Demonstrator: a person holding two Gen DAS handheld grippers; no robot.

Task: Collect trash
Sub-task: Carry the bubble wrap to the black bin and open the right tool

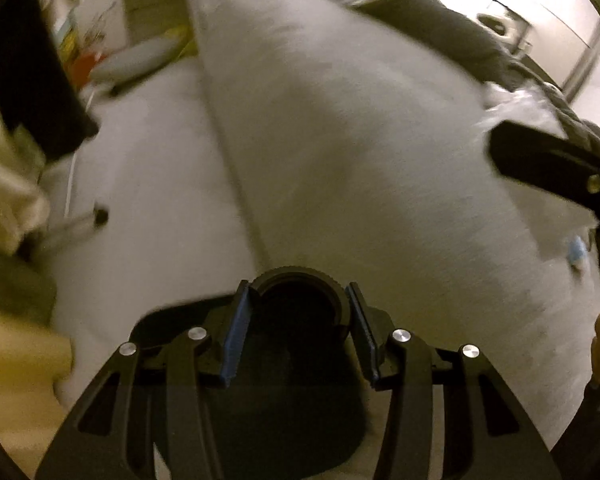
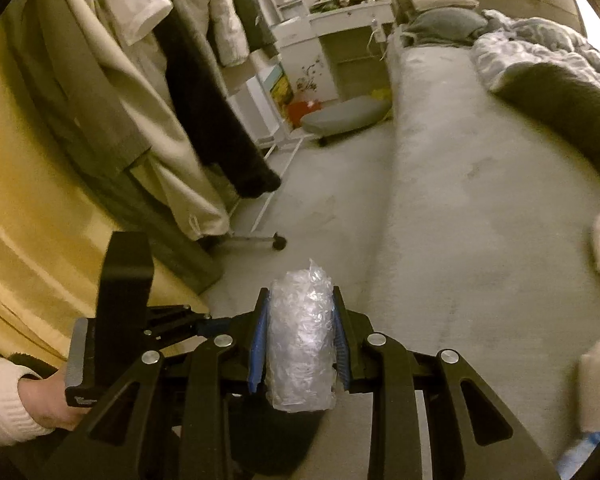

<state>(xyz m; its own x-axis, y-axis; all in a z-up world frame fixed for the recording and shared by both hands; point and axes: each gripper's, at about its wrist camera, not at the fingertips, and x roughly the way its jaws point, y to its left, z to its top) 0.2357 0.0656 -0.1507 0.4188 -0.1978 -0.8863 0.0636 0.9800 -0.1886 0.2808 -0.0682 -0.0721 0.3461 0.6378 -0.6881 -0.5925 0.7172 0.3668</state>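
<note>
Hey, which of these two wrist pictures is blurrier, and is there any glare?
Left wrist view is blurrier: the bed smears with motion, and the top right corner blows out white. Right wrist view is sharper; the plastic wad in the right claw is crisp, with fisheye bending at the edges.

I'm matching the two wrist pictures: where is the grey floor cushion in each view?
Left wrist: the grey floor cushion lies blurred at upper left, on the floor beside the bed.
Right wrist: the cushion lies above centre, on the floor left of the bed, below the white shelves.
Shared landmark: the red thing just left of the cushion in both.
</note>
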